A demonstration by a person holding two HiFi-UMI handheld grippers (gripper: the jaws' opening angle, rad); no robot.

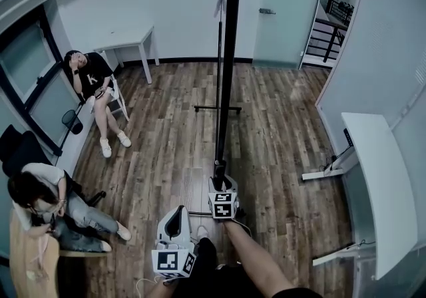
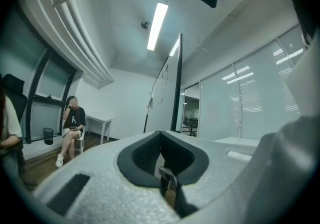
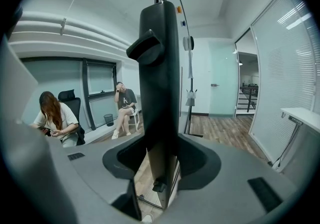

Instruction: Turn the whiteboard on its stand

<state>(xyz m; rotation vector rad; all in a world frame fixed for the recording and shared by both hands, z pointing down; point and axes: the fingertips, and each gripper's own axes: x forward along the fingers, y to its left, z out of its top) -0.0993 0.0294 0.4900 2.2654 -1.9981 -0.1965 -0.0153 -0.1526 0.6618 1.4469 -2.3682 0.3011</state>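
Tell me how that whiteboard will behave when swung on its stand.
The whiteboard, seen edge-on, is tall and thin: probably stiff, yet top-heavy and wobbly. Its stand's foot bar looks short, so a hard shove might tip it. The right hand-held gripper holds its frame low, likely giving little leverage.

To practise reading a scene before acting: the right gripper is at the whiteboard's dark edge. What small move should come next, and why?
Probably swing the right gripper gently sideways so the whiteboard starts to turn. Its jaws are closed on the board's dark edge low down, so the grip is made; the left gripper hangs back, holding nothing.
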